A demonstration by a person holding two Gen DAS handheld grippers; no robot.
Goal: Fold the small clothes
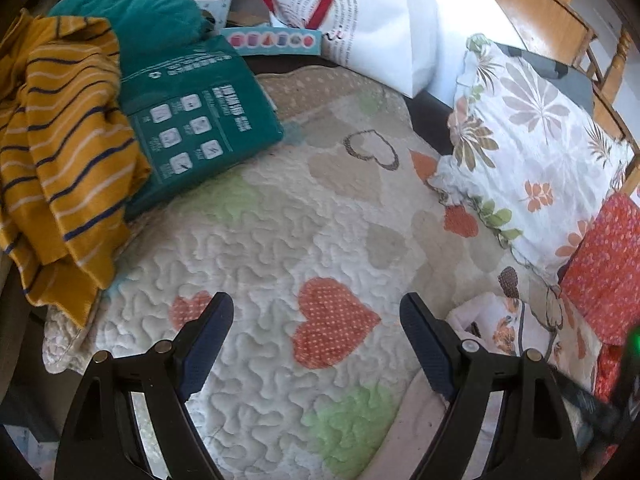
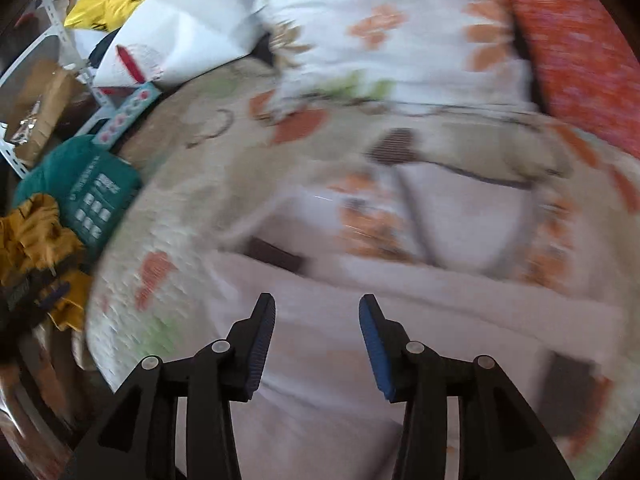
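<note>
Left tongs (image 1: 316,316) stand wide over the quilt (image 1: 260,240), nothing between the pads. Right tongs (image 2: 317,312), in a blurred view, stand partly open and empty above a pale pink garment (image 2: 320,360) lying on the quilt. Beyond it sits a floral cloth (image 2: 400,220). Farther left a striped mustard garment (image 1: 64,152) is heaped beside a green pack (image 1: 192,120). A floral pillow (image 1: 528,140) lies right, a white bag (image 1: 380,32) behind.

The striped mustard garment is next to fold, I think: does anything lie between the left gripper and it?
Nothing visible does. The left gripper hangs open over bare quilt, and the striped mustard garment lies heaped at the quilt's left edge, draped partly over a green package.
</note>
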